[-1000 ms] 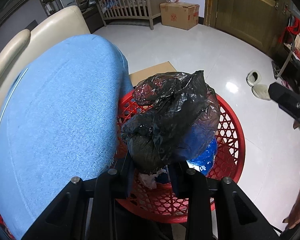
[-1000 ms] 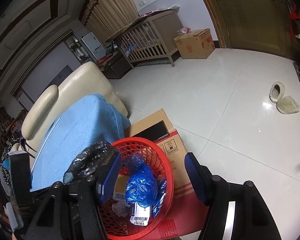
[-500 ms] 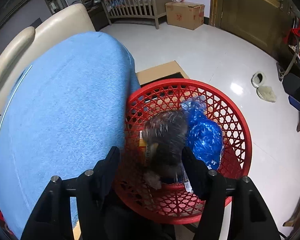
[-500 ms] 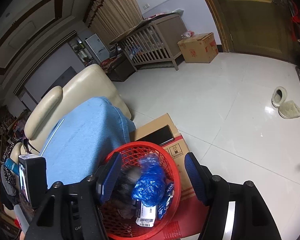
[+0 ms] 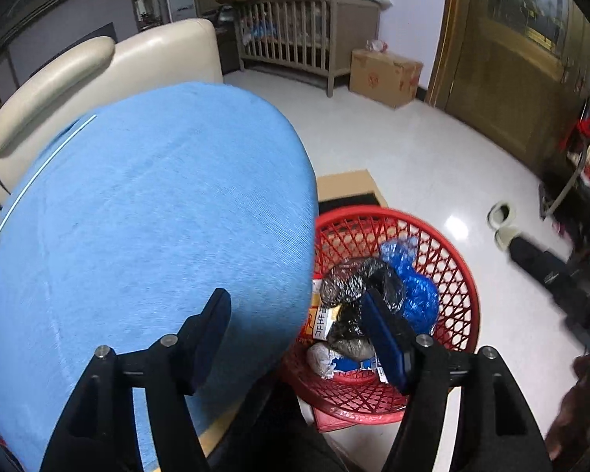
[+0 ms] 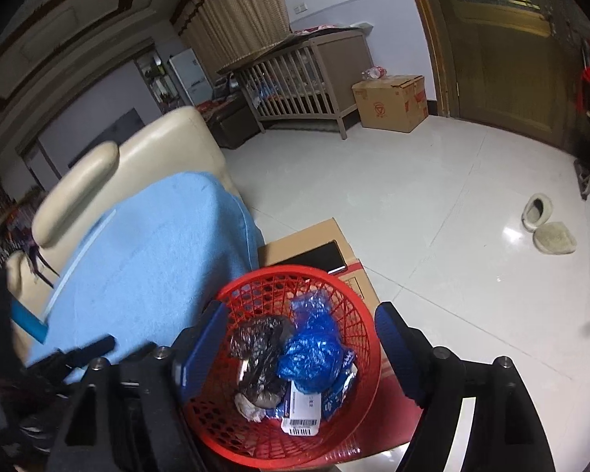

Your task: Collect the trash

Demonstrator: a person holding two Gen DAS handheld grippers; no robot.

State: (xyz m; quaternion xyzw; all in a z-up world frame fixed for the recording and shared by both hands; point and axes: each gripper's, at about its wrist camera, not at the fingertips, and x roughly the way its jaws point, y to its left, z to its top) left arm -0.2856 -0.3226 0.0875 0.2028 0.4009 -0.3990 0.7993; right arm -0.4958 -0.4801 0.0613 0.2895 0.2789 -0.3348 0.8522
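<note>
A blue-covered cushion [image 5: 145, 236] is filling the left of the left wrist view, resting against a cream sofa [image 5: 110, 63]. Just beside it, a red mesh basket [image 6: 358, 314] is sitting on a flattened cardboard box [image 6: 306, 242] on the white tiled floor [image 6: 432, 196].

Inside the basket, the black plastic bag [image 6: 261, 340] is lying against a crumpled blue bag [image 6: 314, 350], with a barcoded packet [image 6: 301, 413] and a white wad below them.

The left gripper [image 5: 295, 314] is hanging above the basket's near edge with its jaws opening and nothing between the pads; the black bag is lying free below. The right gripper [image 6: 299, 338] is also empty, its jaws opening over the basket.

By the look of it, the dropping step is finishing, so the next move is probably calling for finding another piece of trash and reaching out to it.

No loose trash is showing on the visible floor. The cushion is hiding the basket's left side in the left view, the basket's bottom is covered, and the packet labels are too small to read.
</note>
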